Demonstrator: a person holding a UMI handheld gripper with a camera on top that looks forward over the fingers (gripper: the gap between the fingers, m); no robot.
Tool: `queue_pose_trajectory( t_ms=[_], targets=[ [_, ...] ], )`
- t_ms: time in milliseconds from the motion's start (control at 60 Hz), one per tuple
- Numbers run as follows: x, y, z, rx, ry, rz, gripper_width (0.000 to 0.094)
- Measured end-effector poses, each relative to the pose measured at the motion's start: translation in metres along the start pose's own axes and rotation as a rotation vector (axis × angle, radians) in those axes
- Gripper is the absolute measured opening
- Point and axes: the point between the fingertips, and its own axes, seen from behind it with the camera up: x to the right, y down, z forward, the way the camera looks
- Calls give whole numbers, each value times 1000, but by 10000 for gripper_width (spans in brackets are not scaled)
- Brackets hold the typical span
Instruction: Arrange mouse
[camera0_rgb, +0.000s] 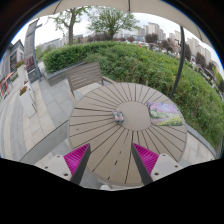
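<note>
A small grey mouse (119, 117) lies near the middle of a round wooden-slat table (95, 125). My gripper (111, 160) hovers above the near part of the table. Its two fingers, with magenta pads (77, 157), stand wide apart with nothing between them. The mouse sits beyond the fingers, roughly on the line between them.
A flat pale mat or sheet (163, 112) lies on the right side of the table. A wooden bench (82, 75) stands beyond the table on the left, on paving. A hedge (150, 65) and a thin tree trunk (181, 60) are behind the table on the right.
</note>
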Motion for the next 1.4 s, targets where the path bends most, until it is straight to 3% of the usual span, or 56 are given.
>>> queue_pose_trajectory(
  t_ms=[267,817,1233,1267,1283,1317,1400],
  targets=[
    [11,-21,90,49,54,-26,857],
    [39,-54,285,51,62,21,856],
    [41,-67,334,49,23,25,848],
    [42,-68,334,47,26,31,812],
    [43,-69,335,46,29,31,750],
    [43,-70,336,47,28,31,420],
    [57,-74,335,41,80,7,383]
  ],
)
